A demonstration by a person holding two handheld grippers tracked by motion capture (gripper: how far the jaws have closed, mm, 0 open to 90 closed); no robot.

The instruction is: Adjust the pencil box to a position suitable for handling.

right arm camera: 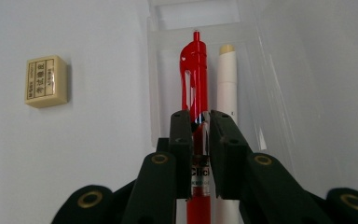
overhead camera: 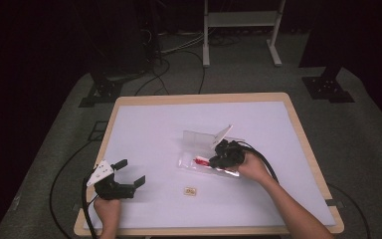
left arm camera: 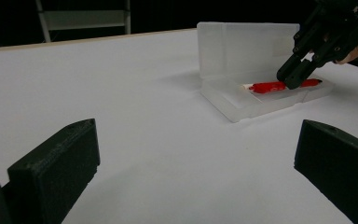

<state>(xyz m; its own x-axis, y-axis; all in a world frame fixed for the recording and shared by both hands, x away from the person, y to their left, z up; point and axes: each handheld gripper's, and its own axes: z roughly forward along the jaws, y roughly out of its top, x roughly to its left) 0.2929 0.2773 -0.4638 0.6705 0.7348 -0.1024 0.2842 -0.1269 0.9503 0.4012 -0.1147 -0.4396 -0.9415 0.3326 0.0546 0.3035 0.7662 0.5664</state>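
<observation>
A clear plastic pencil case (overhead camera: 206, 149) (left arm camera: 242, 100) (right arm camera: 265, 70) lies open in the middle of the table, its lid standing up behind. Inside it lies a red pen (overhead camera: 200, 161) (left arm camera: 275, 86) (right arm camera: 195, 74) beside a white pen (right arm camera: 227, 84). My right gripper (overhead camera: 218, 158) (left arm camera: 292, 79) (right arm camera: 200, 126) reaches down into the case, shut on the red pen's barrel. My left gripper (overhead camera: 129, 172) (left arm camera: 196, 168) rests near the front left of the table, open, with nothing between its jaws.
A small cream eraser (overhead camera: 190, 191) (right arm camera: 45, 81) lies on the white table top (overhead camera: 154, 129) in front of the case. Beyond the table's wooden far edge is grey floor with cables and a white stand (overhead camera: 241, 30).
</observation>
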